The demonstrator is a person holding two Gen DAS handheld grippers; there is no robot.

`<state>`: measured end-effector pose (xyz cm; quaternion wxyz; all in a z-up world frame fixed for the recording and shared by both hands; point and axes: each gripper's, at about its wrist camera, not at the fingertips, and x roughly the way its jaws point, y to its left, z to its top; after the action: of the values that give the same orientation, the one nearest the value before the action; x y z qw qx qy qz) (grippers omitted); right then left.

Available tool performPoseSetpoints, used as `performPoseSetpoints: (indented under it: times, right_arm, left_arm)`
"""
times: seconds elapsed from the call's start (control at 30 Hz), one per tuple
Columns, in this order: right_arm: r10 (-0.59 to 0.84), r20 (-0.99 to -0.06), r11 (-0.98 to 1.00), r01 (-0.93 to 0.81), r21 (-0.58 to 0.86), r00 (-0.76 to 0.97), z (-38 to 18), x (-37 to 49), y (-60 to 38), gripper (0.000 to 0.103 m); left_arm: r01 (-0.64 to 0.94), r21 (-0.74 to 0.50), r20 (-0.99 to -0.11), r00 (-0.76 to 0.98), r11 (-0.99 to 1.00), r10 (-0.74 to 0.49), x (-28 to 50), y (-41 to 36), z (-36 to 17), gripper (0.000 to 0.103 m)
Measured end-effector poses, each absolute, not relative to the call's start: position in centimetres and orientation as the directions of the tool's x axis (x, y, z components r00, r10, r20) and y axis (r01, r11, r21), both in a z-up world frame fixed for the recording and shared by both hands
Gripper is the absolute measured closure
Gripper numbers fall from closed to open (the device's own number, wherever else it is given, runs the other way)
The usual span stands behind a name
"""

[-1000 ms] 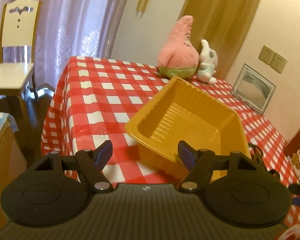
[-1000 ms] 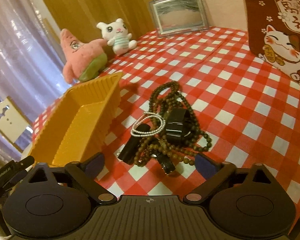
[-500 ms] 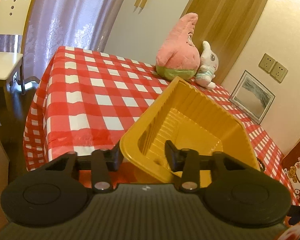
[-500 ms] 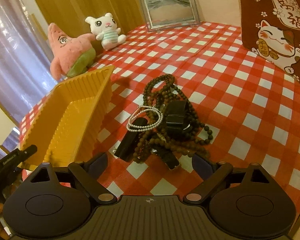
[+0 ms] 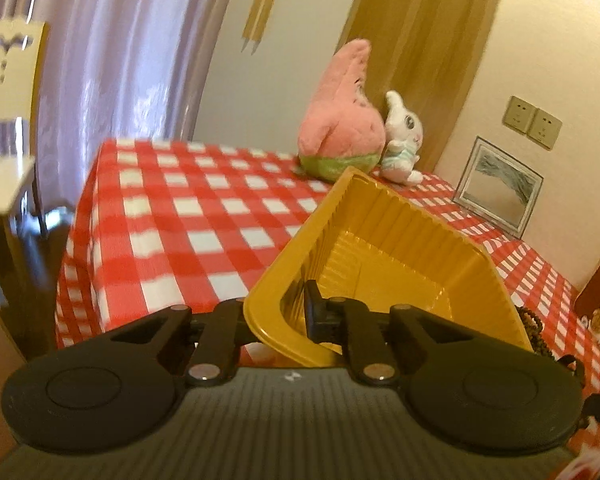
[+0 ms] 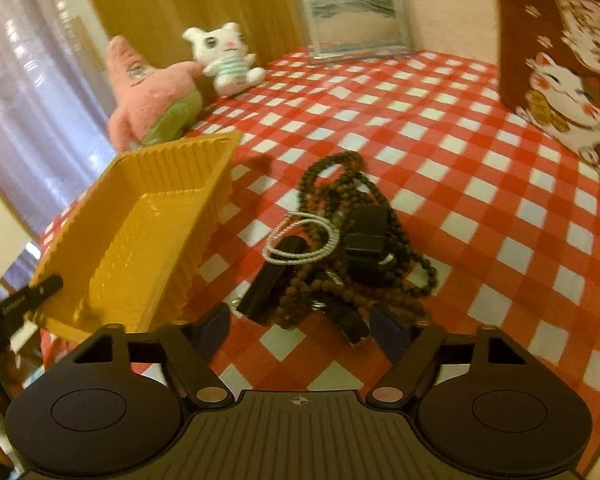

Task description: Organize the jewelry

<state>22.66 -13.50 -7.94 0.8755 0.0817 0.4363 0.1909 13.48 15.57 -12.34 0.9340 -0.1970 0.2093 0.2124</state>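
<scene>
A yellow plastic tray (image 5: 400,240) sits tilted on the red checked table, its near corner raised. My left gripper (image 5: 278,314) is shut on the tray's near rim, one finger inside and one outside. The tray (image 6: 140,224) also shows in the right wrist view, left of a jewelry pile (image 6: 340,248): dark bead necklaces, a silver bead bracelet (image 6: 300,236) and black watches. My right gripper (image 6: 300,328) is open and empty, just in front of the pile.
A pink star plush (image 5: 340,128) and a white bunny plush (image 5: 404,140) stand at the table's back. A framed picture (image 6: 356,20) leans on the wall. A brown lucky-cat cloth (image 6: 560,60) hangs right. A chair (image 5: 4,120) stands left of the table.
My left gripper moved onto the tray's near corner and shut on its rim, lifting that side. My right gripper moved closer to the jewelry pile and stayed open.
</scene>
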Motion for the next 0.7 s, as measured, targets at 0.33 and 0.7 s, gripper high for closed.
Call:
performPoseSetpoints:
  times: [0.33,0.7]
  right_arm:
    - [0.501,-0.702,0.814,-0.551,0.184,0.506,-8.5,22.6,-7.5,0.072]
    - [0.456,-0.744,0.768,-0.638,0.052,0.489,-12.5,25.0,-3.6,0.082]
  left_arm:
    - [-0.463,-0.165,-0.423,0.831,0.871,0.362,12.1,15.4,-10.7,0.091]
    - [-0.490,-0.162,-0.422,0.819,0.857,0.388,11.2,15.7,-10.5,0.091]
